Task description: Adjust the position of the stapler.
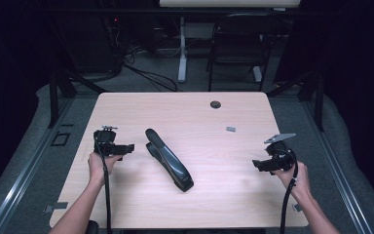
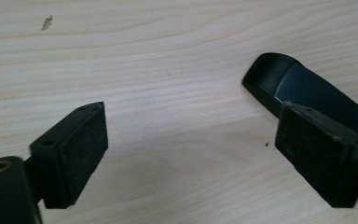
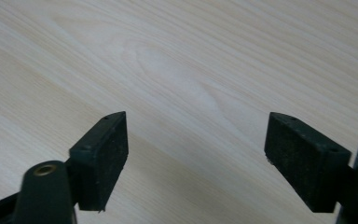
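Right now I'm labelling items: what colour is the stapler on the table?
Black; the stapler shows best in the high view.

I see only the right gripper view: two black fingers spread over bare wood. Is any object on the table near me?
Observer: Yes, a black stapler lies at the middle of the table, between the two grippers.
Operator: Is the left gripper near it?
Observer: The left gripper is open and points at the stapler's far end; in the left gripper view that end shows behind one of the fingers, not between them.
Operator: Anything else on the table?
Observer: A small grey piece lies beyond the stapler, near a round cable hole.
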